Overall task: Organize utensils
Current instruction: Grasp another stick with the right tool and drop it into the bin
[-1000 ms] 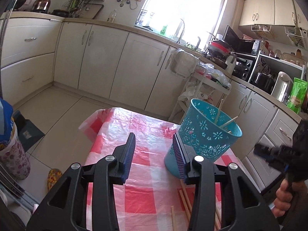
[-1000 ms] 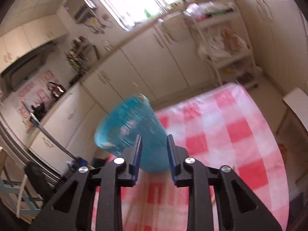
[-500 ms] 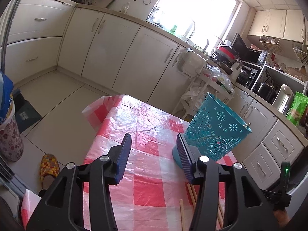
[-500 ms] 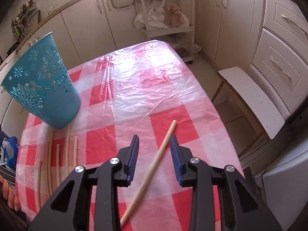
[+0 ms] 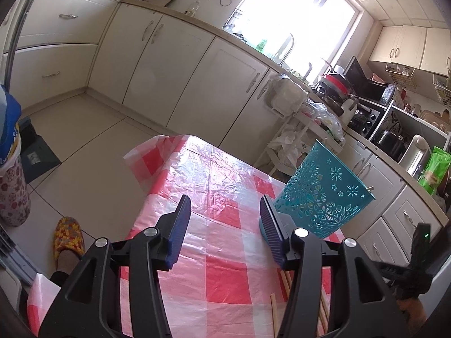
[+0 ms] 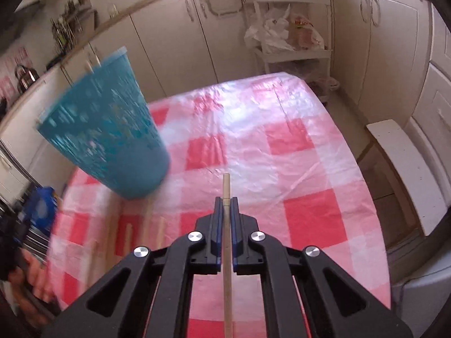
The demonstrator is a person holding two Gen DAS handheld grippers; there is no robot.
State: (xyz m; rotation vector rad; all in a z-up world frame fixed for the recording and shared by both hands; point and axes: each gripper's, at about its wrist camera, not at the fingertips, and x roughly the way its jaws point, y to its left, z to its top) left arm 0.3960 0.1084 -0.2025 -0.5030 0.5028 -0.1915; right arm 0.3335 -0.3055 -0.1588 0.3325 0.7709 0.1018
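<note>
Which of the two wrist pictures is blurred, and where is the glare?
Right wrist view: motion blur smears the teal basket and the loose chopsticks on the left, while the gripped chopstick stays sharp. Left wrist view: sharp overall, but the window is overexposed and glare whitens the plastic-covered checked tablecloth.

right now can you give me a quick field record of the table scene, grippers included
surface: table with red and white checked cloth
container: teal cutout basket, a stick end showing at its rim
right gripper: shut on a wooden chopstick
left gripper: open, nothing between its pads
loose items: more chopsticks lying on the cloth near the basket
</note>
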